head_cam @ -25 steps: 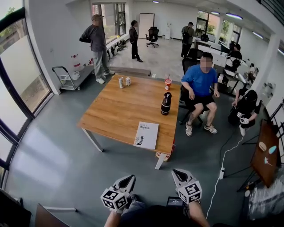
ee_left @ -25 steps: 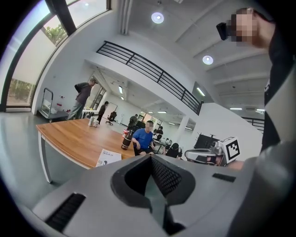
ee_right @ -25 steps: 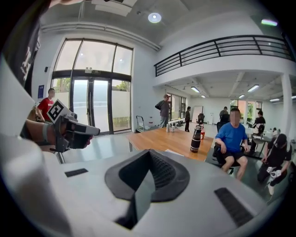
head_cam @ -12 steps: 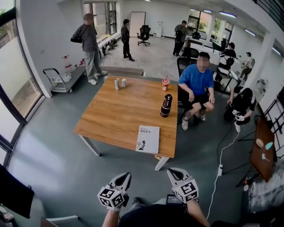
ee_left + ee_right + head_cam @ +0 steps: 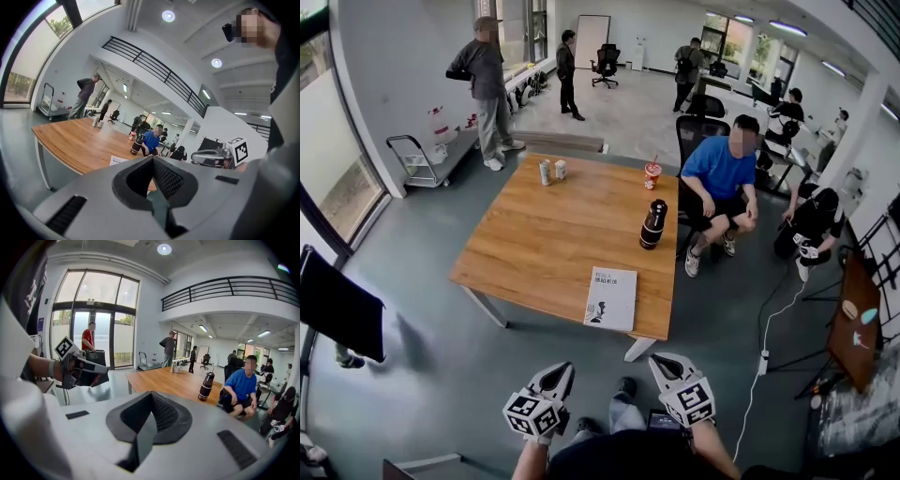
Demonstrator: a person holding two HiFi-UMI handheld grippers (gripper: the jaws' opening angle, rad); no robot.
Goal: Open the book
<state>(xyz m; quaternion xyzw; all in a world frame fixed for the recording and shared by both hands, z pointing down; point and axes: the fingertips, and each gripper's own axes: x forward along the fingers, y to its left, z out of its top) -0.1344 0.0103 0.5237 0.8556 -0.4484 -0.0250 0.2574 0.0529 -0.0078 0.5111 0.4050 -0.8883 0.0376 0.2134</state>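
The book point(image 5: 611, 298) lies closed, white cover up, near the front right corner of the wooden table point(image 5: 544, 244). Both grippers hang in the air over the grey floor, short of the table's near edge and apart from the book. My left gripper point(image 5: 562, 371) points toward the table with its jaws together and nothing in them. My right gripper point(image 5: 662, 362) is beside it, likewise shut and empty. In the left gripper view a corner of the book point(image 5: 119, 160) shows just above the gripper body. The right gripper view shows the table point(image 5: 164, 378), but not the book.
On the table stand a black bottle point(image 5: 652, 223), a red cup point(image 5: 653, 175) and two cans point(image 5: 551, 171). A person in blue point(image 5: 722, 178) sits at the table's right side. A black panel point(image 5: 337, 309) stands at the left; a white cable point(image 5: 769, 347) crosses the floor at the right.
Both grippers and the head have drifted toward the table, which sits a little nearer in view. A black panel has come into view at the left. The book has not moved.
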